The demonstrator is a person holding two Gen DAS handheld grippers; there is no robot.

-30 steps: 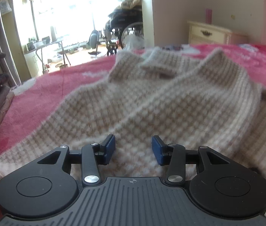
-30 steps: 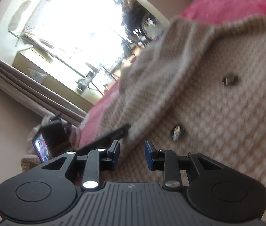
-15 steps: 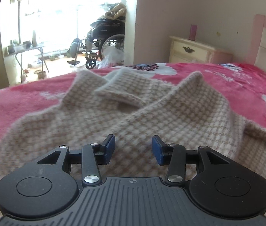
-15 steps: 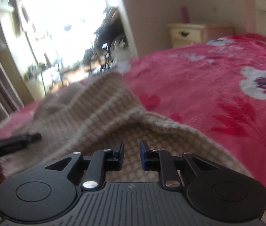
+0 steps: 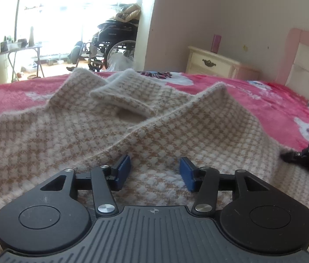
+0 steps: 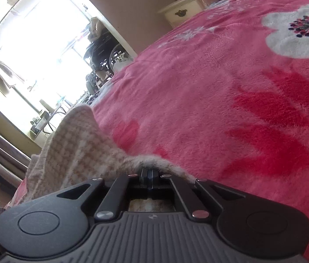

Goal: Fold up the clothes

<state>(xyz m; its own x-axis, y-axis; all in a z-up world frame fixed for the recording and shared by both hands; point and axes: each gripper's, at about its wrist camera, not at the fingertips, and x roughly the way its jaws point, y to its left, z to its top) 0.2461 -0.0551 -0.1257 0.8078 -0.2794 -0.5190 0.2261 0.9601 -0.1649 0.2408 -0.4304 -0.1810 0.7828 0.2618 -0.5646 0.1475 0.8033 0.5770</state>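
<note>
Gripping: right gripper (image 6: 149, 180) jaws, apart 0.5 s ago, now closed on sweater (image 6: 71, 144) edge
Left gripper (image 5: 155, 172): jaws wide, empty
Fold: can proceed

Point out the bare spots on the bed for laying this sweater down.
Free: pink floral fleece blanket right of the beige checked knit sweater, toward the cream nightstand. Crowded: under the left gripper, all sweater.

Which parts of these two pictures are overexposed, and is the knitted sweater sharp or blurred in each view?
Left wrist view: the window area is blown out to white; the checked sweater stays sharp, its pattern clear, with fisheye bending at the edges. Right wrist view: the window is again washed out, the frame is tilted, and the sweater looks softer, shadowed near the right gripper.
</note>
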